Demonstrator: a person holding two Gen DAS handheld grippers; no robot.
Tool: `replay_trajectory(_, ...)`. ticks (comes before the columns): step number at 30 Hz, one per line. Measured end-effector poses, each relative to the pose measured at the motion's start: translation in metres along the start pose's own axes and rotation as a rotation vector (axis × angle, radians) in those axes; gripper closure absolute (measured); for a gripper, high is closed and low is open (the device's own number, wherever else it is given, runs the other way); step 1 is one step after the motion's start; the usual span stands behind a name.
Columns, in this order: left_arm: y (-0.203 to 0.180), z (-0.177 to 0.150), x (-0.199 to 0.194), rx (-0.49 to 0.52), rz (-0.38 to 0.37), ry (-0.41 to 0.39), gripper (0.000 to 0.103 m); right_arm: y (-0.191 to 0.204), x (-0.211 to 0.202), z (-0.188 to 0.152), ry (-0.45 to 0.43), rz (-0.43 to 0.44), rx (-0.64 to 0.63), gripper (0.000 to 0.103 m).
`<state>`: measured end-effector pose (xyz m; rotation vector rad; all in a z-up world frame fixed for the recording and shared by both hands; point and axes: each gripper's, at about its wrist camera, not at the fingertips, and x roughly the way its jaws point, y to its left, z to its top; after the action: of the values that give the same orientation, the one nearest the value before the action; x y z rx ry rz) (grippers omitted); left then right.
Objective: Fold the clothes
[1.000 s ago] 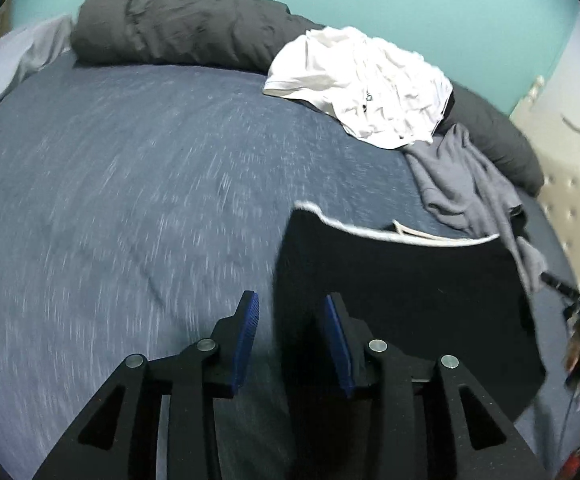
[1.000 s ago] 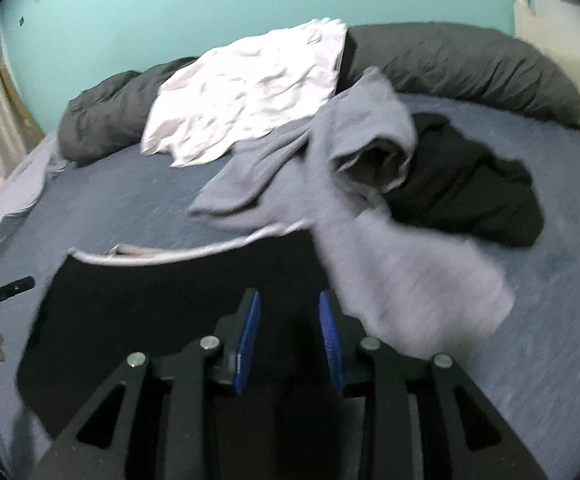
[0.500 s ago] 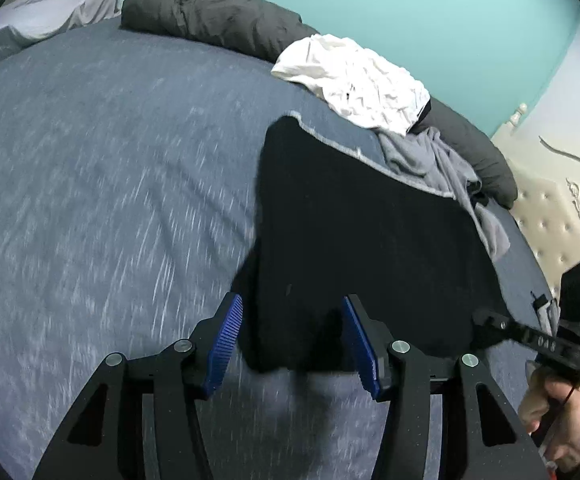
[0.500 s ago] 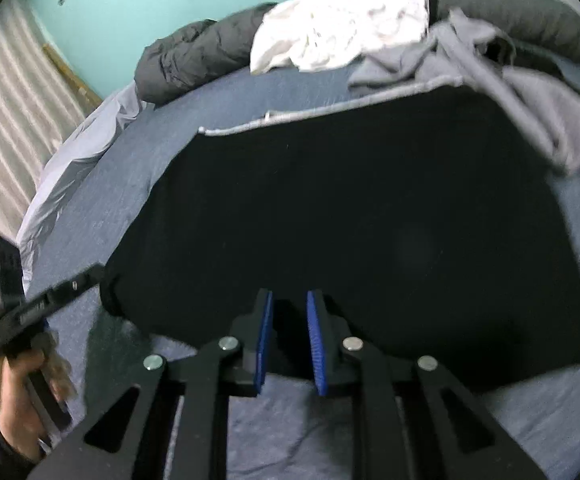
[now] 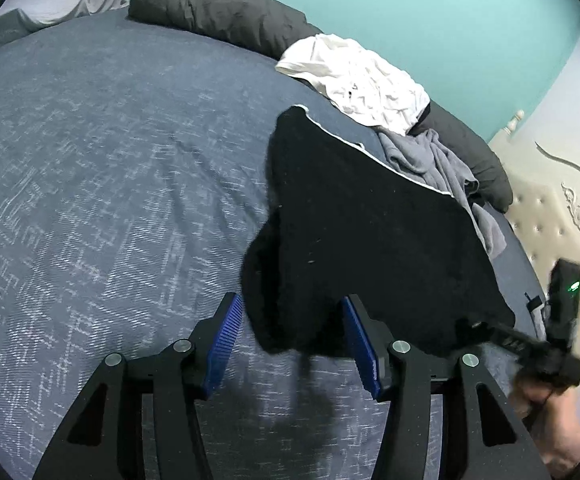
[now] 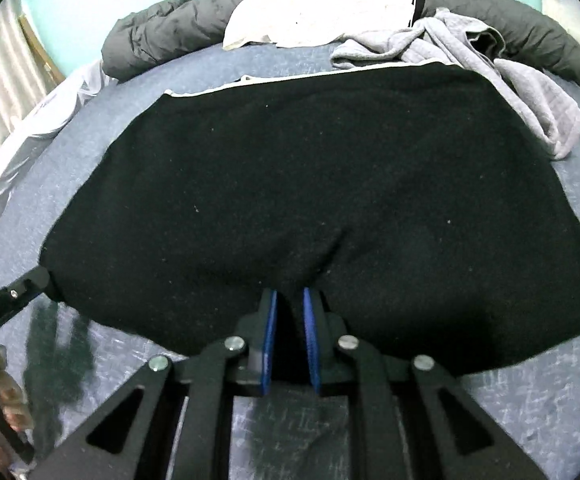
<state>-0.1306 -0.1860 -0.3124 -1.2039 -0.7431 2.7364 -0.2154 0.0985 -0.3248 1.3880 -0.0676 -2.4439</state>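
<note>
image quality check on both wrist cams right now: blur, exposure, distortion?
Left wrist: strong fisheye bend, bedspread weave sharp, the far gripper at right edge motion-blurred. Right wrist: white garment and the wall blown out, black garment a detail-less dark mass, shadow smear lower left on the bedspread.

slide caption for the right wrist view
Right gripper pinches the near edge of a black garment spread on the blue bed.

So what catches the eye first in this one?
A black garment lies spread across the blue bedspread, white trim along its far edge. The right gripper pinches its near hem; the left gripper stands open around a corner. Behind it, a white shirt and grey garment lie heaped.
</note>
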Motion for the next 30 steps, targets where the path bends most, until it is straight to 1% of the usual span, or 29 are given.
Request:
replay_trajectory(2, 0.004, -0.001, 0.001, -0.021, -0.007, 0.005, 0.047, -0.003, -0.011, 0.008, -0.016, 0.030, 0.031, 0.091)
replay_trajectory(5, 0.007, 0.000, -0.001, -0.049, -0.024, -0.001, 0.046, 0.000, -0.016, 0.021, -0.044, 0.021, 0.032, 0.091)
replay_trajectory(8, 0.004, 0.002, -0.001, -0.040, -0.027, -0.004, 0.045, 0.006, -0.006, 0.029, -0.024, 0.007, 0.025, 0.091)
replay_trajectory(9, 0.004, 0.002, -0.001, -0.039, -0.027, -0.004, 0.045, 0.006, 0.002, 0.028, -0.001, -0.002, 0.026, 0.092)
replay_trajectory(11, 0.004, 0.003, 0.000, -0.046, -0.034, -0.004, 0.045, 0.005, 0.019, 0.023, 0.043, -0.011, 0.040, 0.092)
replay_trajectory(12, 0.004, 0.003, 0.000, -0.046, -0.034, -0.004, 0.045, 0.003, 0.022, 0.018, 0.036, -0.009, 0.049, 0.093)
replay_trajectory(14, 0.003, 0.004, 0.000, -0.041, -0.033, -0.002, 0.045, 0.007, 0.024, 0.014, 0.010, -0.035, 0.022, 0.093)
replay_trajectory(15, 0.003, 0.004, 0.001, -0.041, -0.034, -0.001, 0.045, 0.010, 0.023, 0.013, 0.005, -0.048, 0.008, 0.093)
replay_trajectory(19, 0.003, 0.002, 0.001, -0.041, -0.038, 0.007, 0.043, 0.003, 0.006, 0.019, 0.003, -0.009, 0.050, 0.094)
replay_trajectory(21, 0.004, 0.003, 0.000, -0.044, -0.036, 0.005, 0.043, 0.003, -0.010, 0.014, -0.027, -0.006, 0.042, 0.095)
replay_trajectory(23, 0.004, 0.003, 0.000, -0.044, -0.037, 0.004, 0.042, 0.005, -0.019, 0.001, -0.035, -0.004, 0.025, 0.096)
replay_trajectory(25, 0.004, 0.002, 0.000, -0.043, -0.039, 0.006, 0.042, 0.007, -0.012, -0.013, -0.004, -0.014, 0.011, 0.098)
replay_trajectory(27, 0.003, 0.002, -0.001, -0.041, -0.040, 0.007, 0.041, 0.004, 0.000, -0.024, 0.017, -0.014, 0.025, 0.101)
replay_trajectory(28, 0.003, 0.002, -0.001, -0.041, -0.041, 0.007, 0.041, 0.001, 0.004, -0.027, 0.012, -0.007, 0.037, 0.101)
replay_trajectory(30, 0.004, 0.003, -0.001, -0.048, -0.042, 0.007, 0.041, 0.004, 0.003, -0.025, 0.014, -0.019, 0.028, 0.101)
